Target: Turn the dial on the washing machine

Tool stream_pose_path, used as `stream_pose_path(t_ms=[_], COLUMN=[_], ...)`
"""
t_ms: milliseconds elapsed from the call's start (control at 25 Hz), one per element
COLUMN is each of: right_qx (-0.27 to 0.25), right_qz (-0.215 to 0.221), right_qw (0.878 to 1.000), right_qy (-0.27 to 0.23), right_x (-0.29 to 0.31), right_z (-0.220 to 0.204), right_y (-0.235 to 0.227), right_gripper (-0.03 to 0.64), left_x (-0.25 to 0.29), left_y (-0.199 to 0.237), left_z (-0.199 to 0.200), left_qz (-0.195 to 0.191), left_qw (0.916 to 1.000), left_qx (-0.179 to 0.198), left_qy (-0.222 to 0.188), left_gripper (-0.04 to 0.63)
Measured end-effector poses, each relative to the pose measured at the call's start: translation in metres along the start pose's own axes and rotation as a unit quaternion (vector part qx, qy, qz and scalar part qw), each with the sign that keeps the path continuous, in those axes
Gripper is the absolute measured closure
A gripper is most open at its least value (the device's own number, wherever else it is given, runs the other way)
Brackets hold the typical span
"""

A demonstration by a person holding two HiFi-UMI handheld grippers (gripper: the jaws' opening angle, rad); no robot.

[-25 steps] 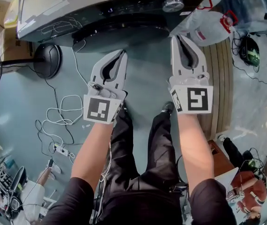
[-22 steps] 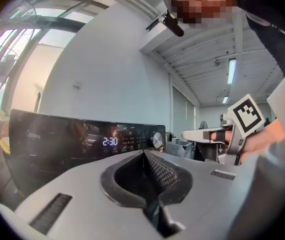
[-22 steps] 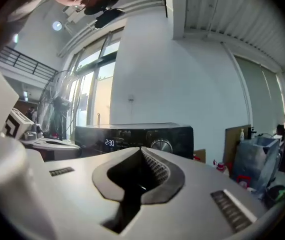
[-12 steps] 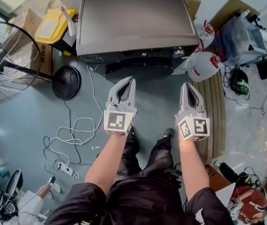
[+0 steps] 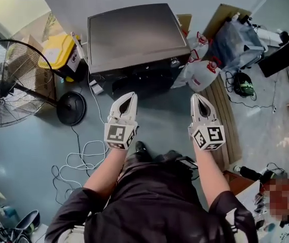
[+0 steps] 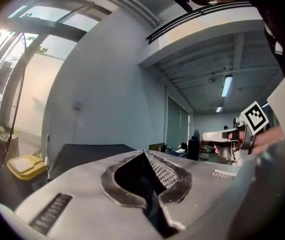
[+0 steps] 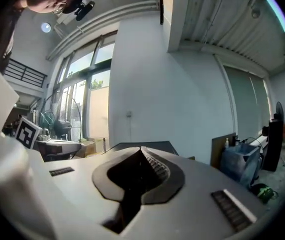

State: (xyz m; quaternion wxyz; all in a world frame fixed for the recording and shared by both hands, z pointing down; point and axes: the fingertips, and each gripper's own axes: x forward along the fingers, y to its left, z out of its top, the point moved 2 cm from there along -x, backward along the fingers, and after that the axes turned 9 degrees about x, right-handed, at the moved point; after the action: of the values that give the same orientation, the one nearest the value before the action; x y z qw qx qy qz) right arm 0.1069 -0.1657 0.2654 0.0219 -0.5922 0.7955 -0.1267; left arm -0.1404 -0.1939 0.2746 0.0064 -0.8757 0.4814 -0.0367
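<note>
A grey floor [image 5: 33, 135] held the dark-topped washing machine [image 5: 134, 37]. The left tongs [image 5: 129, 96] and right tongs [image 5: 199, 97] hung pressed together, empty; reaching its small round dial [image 5: 175, 62] seemed next.

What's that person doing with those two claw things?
A person stands in front of a washing machine with a claw-like tool in each hand. The left gripper and the right gripper are both shut with nothing in them, held up in the air and not touching the machine. The dial, at the right end of the front panel, has nothing on it.
</note>
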Motion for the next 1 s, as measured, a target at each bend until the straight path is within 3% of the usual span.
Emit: stream_pose_path(t_ms=[120,440,720,1000], right_qx=[-0.005,0.007,0.009,0.032], right_qz=[0.003,0.030,0.056,0.080], right_qw=[1.000,0.998,0.998,0.996], right_qy=[-0.017,-0.053,-0.030,-0.038], right_x=[-0.037,-0.142,-0.237,-0.306], right_z=[0.026,0.066,0.037,0.009], right_y=[0.015,0.034,0.018,0.015], right_gripper=[0.595,0.595,0.595,0.595], left_x=[-0.030,-0.119,-0.207,-0.275], left_y=[-0.014,-0.043,-0.087,-0.138], left_z=[0.020,0.071,0.085,0.077], left_qz=[-0.004,0.034,0.087,0.086], left_qw=[1.0000,0.9992,0.9960,0.9958], left_qx=[0.003,0.019,0.020,0.029], left_qy=[0.001,-0.006,0.001,0.015], left_gripper=[0.578,0.580,0.580,0.580])
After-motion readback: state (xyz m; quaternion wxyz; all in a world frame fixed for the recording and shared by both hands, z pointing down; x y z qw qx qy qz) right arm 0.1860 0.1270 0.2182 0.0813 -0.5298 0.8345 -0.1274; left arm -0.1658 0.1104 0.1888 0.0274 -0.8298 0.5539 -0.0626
